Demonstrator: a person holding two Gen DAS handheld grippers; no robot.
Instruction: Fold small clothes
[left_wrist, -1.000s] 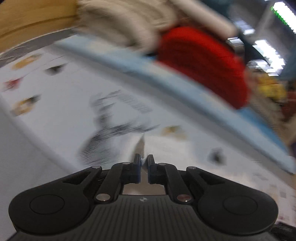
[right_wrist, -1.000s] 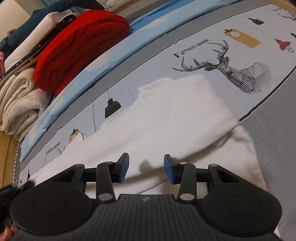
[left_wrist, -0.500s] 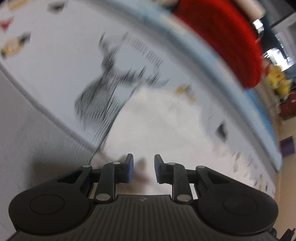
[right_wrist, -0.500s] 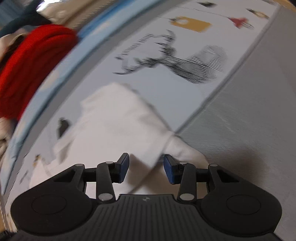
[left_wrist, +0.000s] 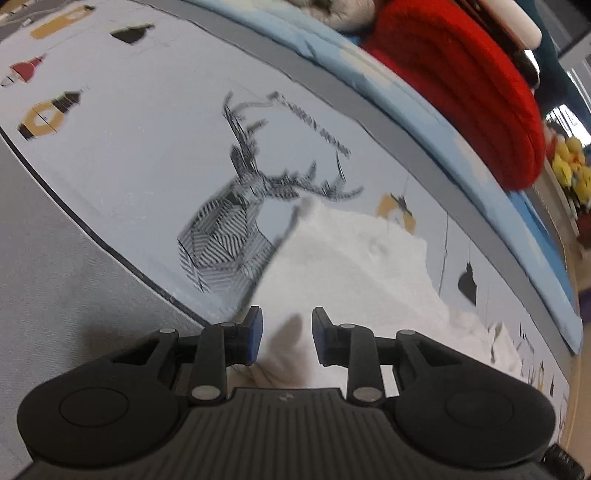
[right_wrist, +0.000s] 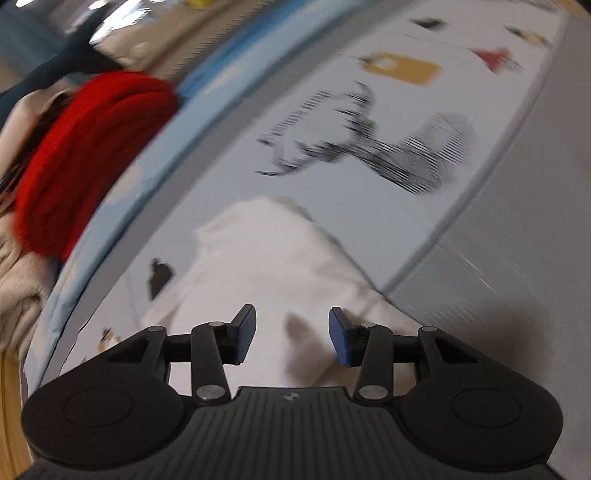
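Observation:
A white garment lies flat on a bedsheet printed with a deer. My left gripper hovers over the garment's near left corner. Its jaws are opening, and the cloth shows below the gap without the pads pressing it. In the right wrist view the same white garment lies under my right gripper. Its jaws stand wide and are opening a little more, over the cloth's near edge beside the grey band. The pads touch no cloth. A finger shadow falls on the fabric in each view.
A folded red knit sits at the far edge on a blue strip, with cream towels stacked beside it. A grey band of the sheet runs along the near side. Yellow plush toys sit far right.
The left jaws went from shut to open while that gripper sank and tilted down over the garment's corner. The right gripper rolled and moved toward the garment's edge near the grey band.

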